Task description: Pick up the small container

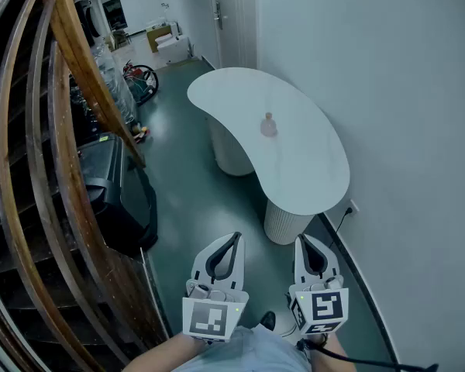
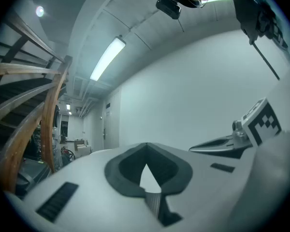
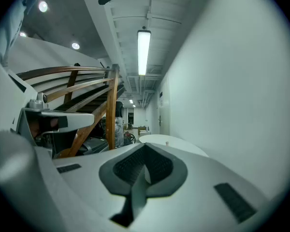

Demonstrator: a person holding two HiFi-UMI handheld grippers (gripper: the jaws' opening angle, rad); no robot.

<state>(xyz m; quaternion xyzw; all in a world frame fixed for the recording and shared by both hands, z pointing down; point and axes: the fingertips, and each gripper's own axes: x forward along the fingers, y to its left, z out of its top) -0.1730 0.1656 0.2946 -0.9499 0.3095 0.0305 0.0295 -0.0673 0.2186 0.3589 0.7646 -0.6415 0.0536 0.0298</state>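
Container (image 1: 269,125) stands alone mid-table (image 1: 225,99), well ahead of you. Small, pale, narrow-topped; likely light, rigid and easy to tip. Take it low, round the wider body. Left gripper (image 1: 234,239) and right gripper (image 1: 304,242) are both pressed together and empty, so spread one first.

surface: white curved table (image 1: 310,169) | on it: small container (image 1: 269,125), upright
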